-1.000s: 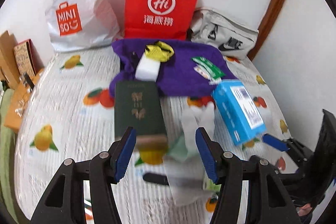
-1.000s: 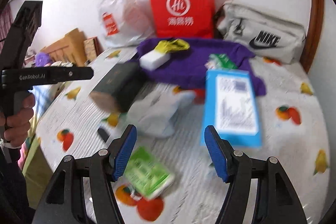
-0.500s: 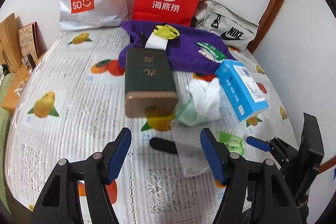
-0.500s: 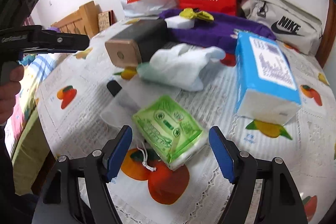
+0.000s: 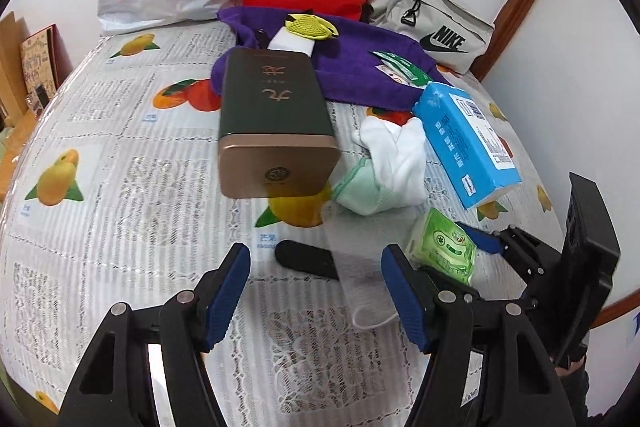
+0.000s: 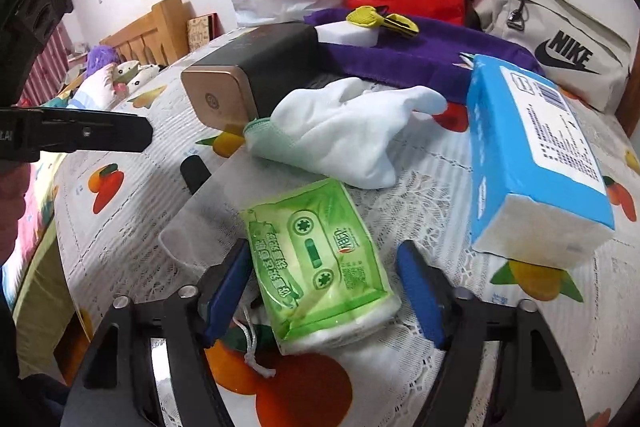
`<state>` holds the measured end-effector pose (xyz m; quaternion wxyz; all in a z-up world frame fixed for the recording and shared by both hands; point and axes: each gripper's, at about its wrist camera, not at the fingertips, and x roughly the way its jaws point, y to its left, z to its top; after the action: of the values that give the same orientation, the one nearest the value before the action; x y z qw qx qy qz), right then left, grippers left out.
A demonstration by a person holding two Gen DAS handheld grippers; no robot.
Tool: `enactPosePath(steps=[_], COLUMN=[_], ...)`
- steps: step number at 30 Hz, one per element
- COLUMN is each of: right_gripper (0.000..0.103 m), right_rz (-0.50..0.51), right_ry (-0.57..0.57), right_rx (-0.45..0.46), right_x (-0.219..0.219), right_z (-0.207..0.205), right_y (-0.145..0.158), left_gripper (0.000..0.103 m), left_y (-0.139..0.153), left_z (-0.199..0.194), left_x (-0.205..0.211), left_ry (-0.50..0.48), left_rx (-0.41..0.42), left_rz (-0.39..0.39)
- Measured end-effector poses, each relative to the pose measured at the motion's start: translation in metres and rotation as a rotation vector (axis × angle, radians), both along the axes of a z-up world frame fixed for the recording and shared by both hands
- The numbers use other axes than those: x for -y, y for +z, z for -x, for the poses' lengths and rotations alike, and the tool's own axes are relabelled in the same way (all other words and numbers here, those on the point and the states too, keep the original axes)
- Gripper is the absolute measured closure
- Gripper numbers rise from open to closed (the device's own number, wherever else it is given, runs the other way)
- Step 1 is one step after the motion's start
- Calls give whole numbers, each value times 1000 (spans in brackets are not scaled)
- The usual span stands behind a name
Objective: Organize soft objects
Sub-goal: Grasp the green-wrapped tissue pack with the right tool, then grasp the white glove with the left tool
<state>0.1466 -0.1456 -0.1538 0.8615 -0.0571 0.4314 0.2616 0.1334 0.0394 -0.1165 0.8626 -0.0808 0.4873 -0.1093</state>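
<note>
Both grippers' black frames carry silver screws and ribbed blue fingers (image 5: 228, 291).

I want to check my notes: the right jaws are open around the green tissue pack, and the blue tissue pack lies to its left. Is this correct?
One detail is wrong. In the right wrist view the blue tissue pack lies to the right of the green tissue pack, not the left. The right gripper does have its jaws open around the green pack.

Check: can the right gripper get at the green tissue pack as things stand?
Probably yes. The right gripper is open, its jaws either side of the green tissue pack, nothing between. Only a white cord lies by the near end.
</note>
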Motion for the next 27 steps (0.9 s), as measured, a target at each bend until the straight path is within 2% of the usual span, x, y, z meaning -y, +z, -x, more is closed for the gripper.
enactPosePath(steps=[6, 11, 16, 19, 23, 27], right_gripper=[44, 44, 44, 44, 44, 44], right_rz=[-23, 1, 66, 46, 16, -10], right_ry=[-16, -98, -210, -259, -269, -269], right_rx=[47, 83, 75, 39, 36, 35], right_x=[17, 49, 85, 103, 111, 113], right_z=[18, 40, 42, 37, 35, 34], right_y=[12, 20, 9, -1, -8, -11], left_gripper=[37, 37, 37, 37, 37, 37], left_y=[-1, -5, -11, -14, -21, -26], left_z=[-7, -12, -25, -32, -41, -53], left_x=[22, 51, 82, 96, 113, 118], left_ry=[-48, -100, -130, -132, -131, -97], left_rx=[28, 53, 70, 73, 78, 61], left_rz=[19, 22, -21, -48, -132, -154])
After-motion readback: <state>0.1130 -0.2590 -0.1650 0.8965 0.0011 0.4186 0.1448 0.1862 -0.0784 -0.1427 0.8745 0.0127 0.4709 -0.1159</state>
